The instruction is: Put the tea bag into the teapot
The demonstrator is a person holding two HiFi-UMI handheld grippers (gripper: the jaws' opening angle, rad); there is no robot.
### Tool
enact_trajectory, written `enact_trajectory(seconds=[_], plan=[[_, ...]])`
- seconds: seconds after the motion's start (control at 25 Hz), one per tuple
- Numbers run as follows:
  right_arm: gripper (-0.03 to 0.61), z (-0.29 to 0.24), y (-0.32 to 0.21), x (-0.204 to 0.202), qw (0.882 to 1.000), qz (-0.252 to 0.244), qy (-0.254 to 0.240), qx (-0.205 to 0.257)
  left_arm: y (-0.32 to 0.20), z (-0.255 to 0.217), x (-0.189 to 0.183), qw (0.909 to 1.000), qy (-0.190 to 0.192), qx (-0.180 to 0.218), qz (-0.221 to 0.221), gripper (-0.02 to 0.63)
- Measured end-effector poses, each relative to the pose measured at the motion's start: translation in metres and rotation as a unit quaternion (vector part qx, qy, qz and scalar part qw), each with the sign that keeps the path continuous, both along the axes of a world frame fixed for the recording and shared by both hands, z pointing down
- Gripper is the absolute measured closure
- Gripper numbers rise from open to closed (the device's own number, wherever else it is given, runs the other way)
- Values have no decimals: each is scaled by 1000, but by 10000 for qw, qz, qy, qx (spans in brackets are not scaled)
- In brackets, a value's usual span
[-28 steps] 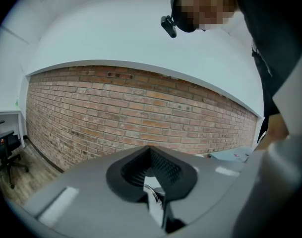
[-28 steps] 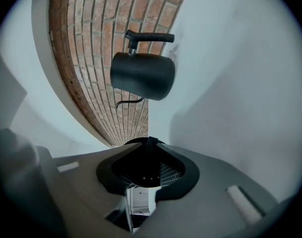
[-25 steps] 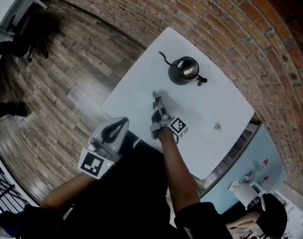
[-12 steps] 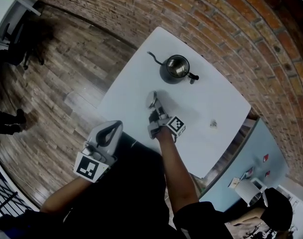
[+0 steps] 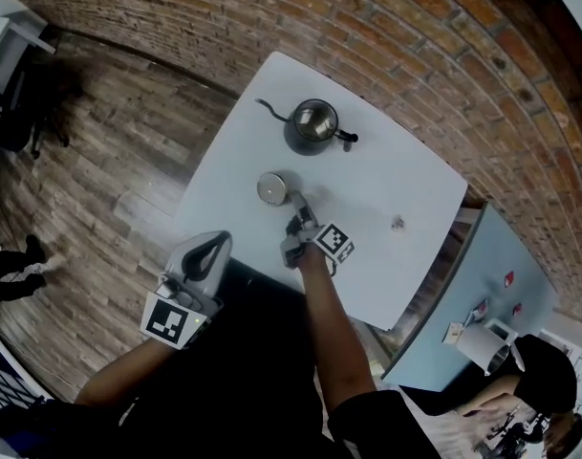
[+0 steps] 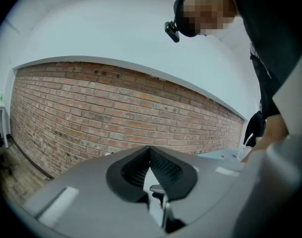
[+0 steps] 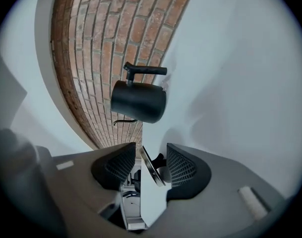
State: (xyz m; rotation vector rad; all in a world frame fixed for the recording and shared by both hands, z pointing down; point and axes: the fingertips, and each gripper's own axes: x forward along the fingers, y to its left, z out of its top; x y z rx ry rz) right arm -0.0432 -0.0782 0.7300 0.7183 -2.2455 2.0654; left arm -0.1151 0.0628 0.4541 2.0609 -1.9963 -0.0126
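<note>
A black teapot [image 5: 312, 125] stands open at the far side of the white table [image 5: 396, 175]; the right gripper view shows it too [image 7: 139, 101]. Its round metal lid [image 5: 271, 187] rests on the table just ahead of my right gripper [image 5: 295, 203]. In the right gripper view the lid [image 7: 150, 166] stands tilted between the jaws of my right gripper [image 7: 151, 150]. Those jaws have just been opening and no longer press on it. The small tea bag [image 5: 398, 223] lies alone to the right. My left gripper [image 5: 221, 238] hovers off the table's near edge, shut and empty [image 6: 150, 150].
A brick wall [image 5: 415, 17] runs behind the table and wooden floor [image 5: 90, 161] lies to the left. A pale blue counter [image 5: 482, 275] with a white cup [image 5: 479, 345] stands at the right, with a person [image 5: 544, 376] beside it.
The lid was gripped on edge in my right gripper; now the jaws have spread and the lid rests on the table. The right hand has drawn back slightly. The left gripper has hardly moved.
</note>
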Motion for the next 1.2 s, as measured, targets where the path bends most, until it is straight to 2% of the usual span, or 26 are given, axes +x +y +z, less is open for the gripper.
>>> enact_trajectory(seconds=[0.2,0.32,0.4,0.52,0.64,0.76,0.84,0.92,1.04,1.12,1.2], plan=[[403,-31,-3,28,9957,-89,466,800,-13,-10,6,9990,-18,319,315,615],[408,-52,-13,55,9896,53,695,1255,-20,-11,12,9985,34,297,467,615],[417,-72,-17,66,9828,15,740,1690,-23,-11,16,9976,121,367,576,615],[434,-110,-13,69,9695,-150,539,2388,-28,-7,26,9960,294,353,770,615],[444,-134,-2,69,9569,-257,486,2853,-33,-3,32,9938,556,297,913,615],[508,-144,8,76,9435,-238,671,3235,-44,-2,40,9903,749,323,1121,615],[571,-153,14,81,9286,-213,966,3577,-50,-6,46,9885,737,411,1258,615],[576,-167,21,86,9074,-229,1286,3995,-55,-11,54,9869,709,489,1366,615],[576,-195,28,102,8684,-127,1742,4642,-64,-13,72,9833,667,552,1603,615],[575,-215,26,118,8402,96,2050,5020,-72,-13,86,9806,645,575,1758,615],[575,-239,22,135,8203,455,2239,5244,-82,-15,97,9790,629,619,1838,615]])
